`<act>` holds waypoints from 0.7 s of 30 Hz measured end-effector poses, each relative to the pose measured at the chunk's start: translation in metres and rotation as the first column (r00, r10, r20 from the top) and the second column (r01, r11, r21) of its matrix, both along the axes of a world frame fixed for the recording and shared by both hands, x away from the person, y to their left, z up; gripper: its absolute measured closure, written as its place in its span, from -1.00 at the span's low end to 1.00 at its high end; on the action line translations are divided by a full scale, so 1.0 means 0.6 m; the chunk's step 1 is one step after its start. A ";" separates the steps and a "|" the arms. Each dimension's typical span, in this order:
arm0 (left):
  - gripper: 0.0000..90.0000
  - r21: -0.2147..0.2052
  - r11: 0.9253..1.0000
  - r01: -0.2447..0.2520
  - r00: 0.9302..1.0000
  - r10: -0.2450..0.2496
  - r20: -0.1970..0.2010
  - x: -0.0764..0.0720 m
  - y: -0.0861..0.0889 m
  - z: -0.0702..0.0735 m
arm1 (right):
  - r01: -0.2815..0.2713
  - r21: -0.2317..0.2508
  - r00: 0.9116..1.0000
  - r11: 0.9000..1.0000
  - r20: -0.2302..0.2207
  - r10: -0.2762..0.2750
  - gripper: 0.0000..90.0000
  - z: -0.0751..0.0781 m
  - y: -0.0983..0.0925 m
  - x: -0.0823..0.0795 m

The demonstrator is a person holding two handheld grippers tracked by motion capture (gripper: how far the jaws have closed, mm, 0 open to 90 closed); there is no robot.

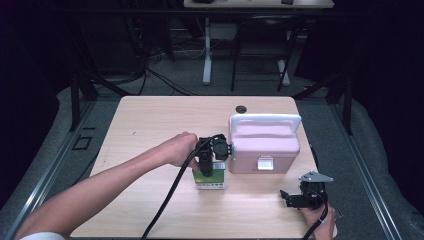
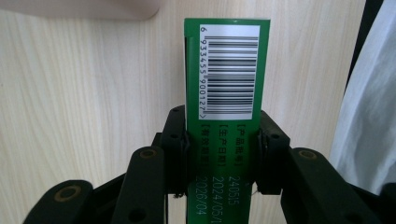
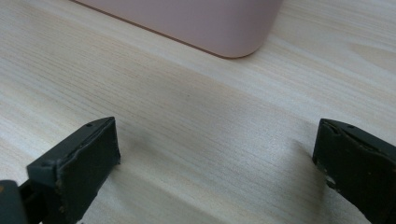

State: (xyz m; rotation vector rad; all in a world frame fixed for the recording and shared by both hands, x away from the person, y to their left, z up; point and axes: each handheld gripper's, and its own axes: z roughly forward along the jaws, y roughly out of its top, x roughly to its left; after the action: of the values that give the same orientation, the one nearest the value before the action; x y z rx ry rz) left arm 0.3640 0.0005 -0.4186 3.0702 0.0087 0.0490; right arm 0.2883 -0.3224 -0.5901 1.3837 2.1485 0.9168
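Left hand-held gripper: the left hand-held gripper (image 2: 222, 154) is clamping the green carton (image 2: 223, 93) across its narrow sides, both pads pressing on the lower part of the pack.
Right hand-held gripper: the right hand-held gripper (image 3: 215, 163) is resting with its jaws standing wide apart over bare worktop (image 3: 187, 102), nothing between them, in front of the pink storage box (image 1: 264, 145) and to its right.
Carton position: the green carton is standing on the worktop just beside the front left corner of the pink storage box, apparently apart from it.
Carton orientation: in the left gripper view its long axis is running straight away from the jaws, in line with them, with the barcode face turned to the camera; in the high view the pack is appearing upright, the gripper bearing down on it from above.
Risk, slip: the grip is sitting on smooth narrow faces, so the pack may be sliding or pivoting if lifted fast.
Risk, crush: a light carton is likely denting under further squeeze.
Risk, collision: any sideways carry toward the pink storage box is risking a knock on its wall or closed lid.
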 end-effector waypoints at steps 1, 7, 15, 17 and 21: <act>0.41 0.003 1.000 0.001 1.000 -0.001 -0.001 0.001 0.005 0.003 | 0.002 0.001 1.000 1.000 0.000 -0.002 -1.00 0.000 0.000 0.000; 0.41 -0.003 0.999 -0.038 0.999 0.038 -0.018 0.001 0.038 0.010 | 0.002 0.001 1.000 1.000 -0.001 -0.002 -1.00 0.000 0.000 0.000; 0.41 0.001 0.997 -0.079 0.997 0.079 -0.001 0.003 0.079 0.020 | 0.000 0.000 1.000 1.000 -0.001 0.000 -1.00 0.000 0.000 0.000; 0.41 0.003 0.996 -0.088 0.996 0.088 -0.001 0.002 0.088 0.022 | 0.003 0.000 1.000 1.000 -0.001 -0.003 -1.00 0.000 0.000 0.000; 0.41 -0.006 0.994 -0.110 0.994 0.110 0.005 0.003 0.106 0.028 | 0.004 0.000 1.000 1.000 0.000 -0.004 -1.00 0.000 0.000 0.000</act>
State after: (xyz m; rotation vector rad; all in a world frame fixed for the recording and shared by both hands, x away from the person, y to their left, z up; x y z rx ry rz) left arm 0.3659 0.0642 -0.4015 3.0614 0.1772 0.0632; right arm 0.2883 -0.3222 -0.5901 1.3879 2.1447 0.9150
